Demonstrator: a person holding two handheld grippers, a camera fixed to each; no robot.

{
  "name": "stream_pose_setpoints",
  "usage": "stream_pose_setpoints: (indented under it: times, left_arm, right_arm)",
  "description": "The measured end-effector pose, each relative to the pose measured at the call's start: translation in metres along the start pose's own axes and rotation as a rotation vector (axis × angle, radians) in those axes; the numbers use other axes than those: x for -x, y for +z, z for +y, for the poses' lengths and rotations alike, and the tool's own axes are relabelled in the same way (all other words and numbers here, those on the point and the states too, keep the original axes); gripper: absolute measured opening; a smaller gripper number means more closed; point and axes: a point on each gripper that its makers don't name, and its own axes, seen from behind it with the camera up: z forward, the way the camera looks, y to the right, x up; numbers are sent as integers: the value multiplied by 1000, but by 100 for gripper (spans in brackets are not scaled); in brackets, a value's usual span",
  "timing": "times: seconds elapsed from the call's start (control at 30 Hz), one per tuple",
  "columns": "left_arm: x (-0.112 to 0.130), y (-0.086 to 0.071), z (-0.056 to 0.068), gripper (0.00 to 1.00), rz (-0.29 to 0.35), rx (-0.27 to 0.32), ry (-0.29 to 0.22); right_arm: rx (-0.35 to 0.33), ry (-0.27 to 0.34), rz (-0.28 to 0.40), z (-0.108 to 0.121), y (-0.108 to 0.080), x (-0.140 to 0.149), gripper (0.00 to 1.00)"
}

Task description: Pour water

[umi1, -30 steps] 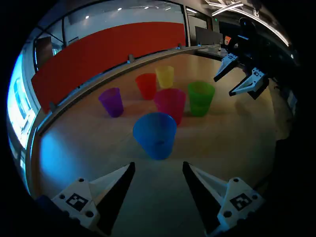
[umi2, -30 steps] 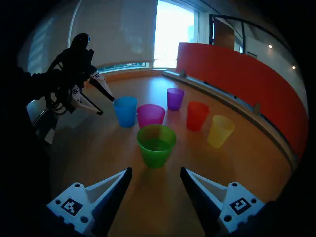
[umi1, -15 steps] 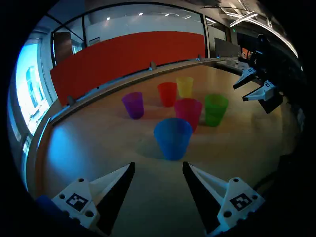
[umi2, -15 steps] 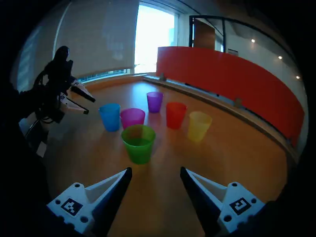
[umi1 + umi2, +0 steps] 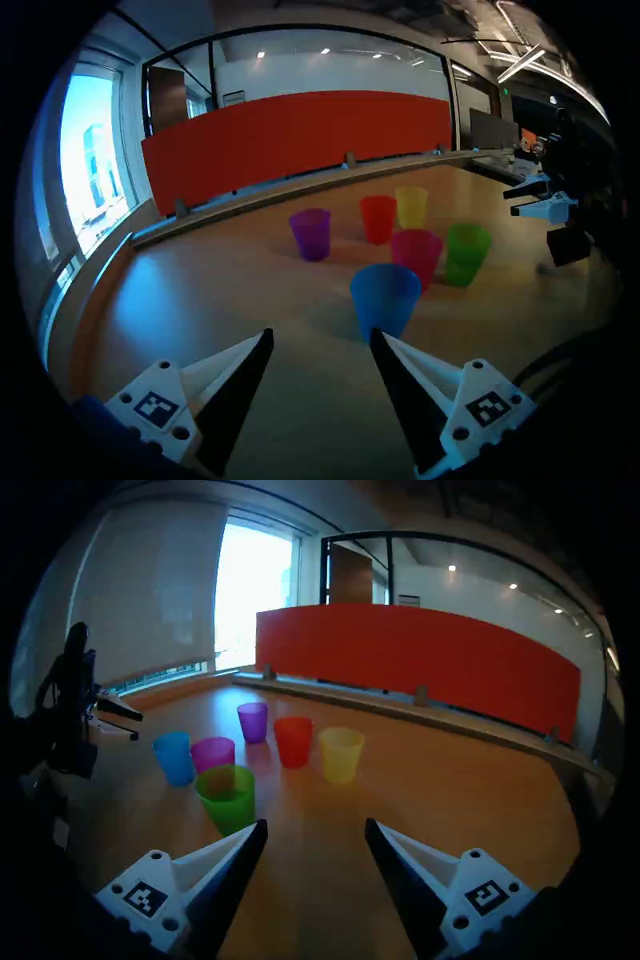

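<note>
Our left gripper (image 5: 320, 332) spread wide, blue cup (image 5: 385, 300) nearest ahead on the wooden table (image 5: 208, 272), our right gripper (image 5: 315, 822) equally spread, its view fronting the green cup (image 5: 226, 798) below a bright window (image 5: 252, 592), we have drawn both grippers back from them since a second ago.

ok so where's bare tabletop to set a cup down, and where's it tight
Widest bare wood lies right of the yellow cup in the right gripper view, out to the table edge. Another open patch sits left of the purple cup, toward the window. Crowded: blue cup, pink cup and green cup stand packed together.
</note>
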Motion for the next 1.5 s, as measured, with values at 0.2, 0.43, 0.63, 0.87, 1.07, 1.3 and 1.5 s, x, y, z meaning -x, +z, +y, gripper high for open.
stream_pose_setpoints:
  times: [0.2,0.43,0.63,0.87,1.07,1.3,1.5]
  left_arm:
    - [-17,-3,-7,89,76,-37,-43]
    - [-35,-8,-22,89,168,-106,-88]
    - [-46,-8,-28,89,232,-149,-132]
    - [-67,-14,-37,89,324,-210,-179]
    - [-86,-19,-42,89,401,-255,-204]
    - [-89,-13,-48,89,421,-303,-239]
    - [-94,-14,-48,89,432,-321,-247]
  right_arm:
    - [82,39,88,12,-2,-19,95]
    - [190,73,172,29,-6,-37,95]
    - [288,119,247,49,-15,-53,94]
    - [354,164,354,60,-25,-74,94]
    - [430,159,421,73,-36,-87,94]
    - [492,140,431,80,-41,-94,94]
    - [470,161,437,76,-42,-105,94]
